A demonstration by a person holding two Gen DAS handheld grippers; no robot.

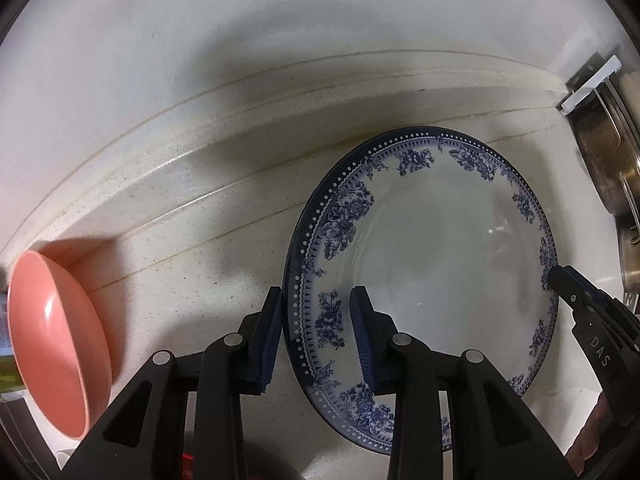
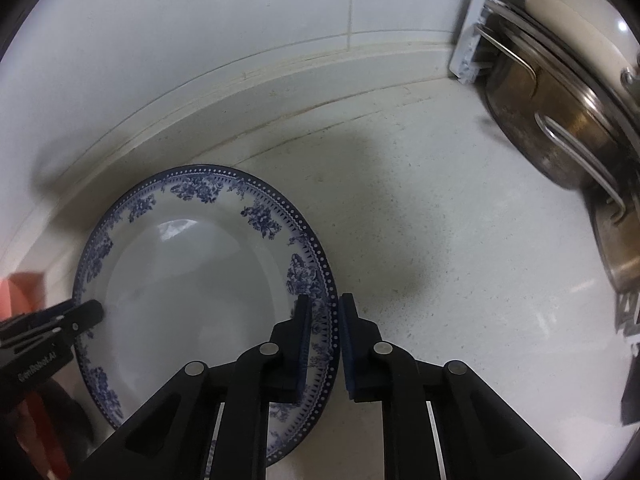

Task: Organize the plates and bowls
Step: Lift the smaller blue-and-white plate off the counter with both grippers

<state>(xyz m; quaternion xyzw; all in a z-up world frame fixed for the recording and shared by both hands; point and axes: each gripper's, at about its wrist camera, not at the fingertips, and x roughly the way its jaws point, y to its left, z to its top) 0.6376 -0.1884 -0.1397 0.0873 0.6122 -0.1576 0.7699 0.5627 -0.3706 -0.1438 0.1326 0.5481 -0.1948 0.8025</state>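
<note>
A blue-and-white floral plate (image 1: 440,248) lies on a pale speckled countertop (image 1: 200,280), close to the raised ledge where the counter meets the white wall; in the left wrist view it fills the lower right of the frame, in the right wrist view the lower left. The left gripper (image 1: 318,300) straddles the plate's near-left rim, one finger outside the edge on the counter side and the other over the floral border, with the jaws drawn partly in around the rim; whether the pads actually press on it cannot be told. The right gripper (image 2: 325,308) sits on the opposite rim, at the lower centre of its own view, its jaws nearly closed with the dotted edge of the plate between them, pinching it. Each gripper shows in the other's view at the plate's far edge. A salmon-pink bowl (image 1: 56,344) stands tilted at the lower left of the left wrist view, leaning against the ledge, apart from the plate. Metal pots with wire handles (image 2: 560,128) crowd the upper right of the right wrist view, beside a white bracket.
</note>
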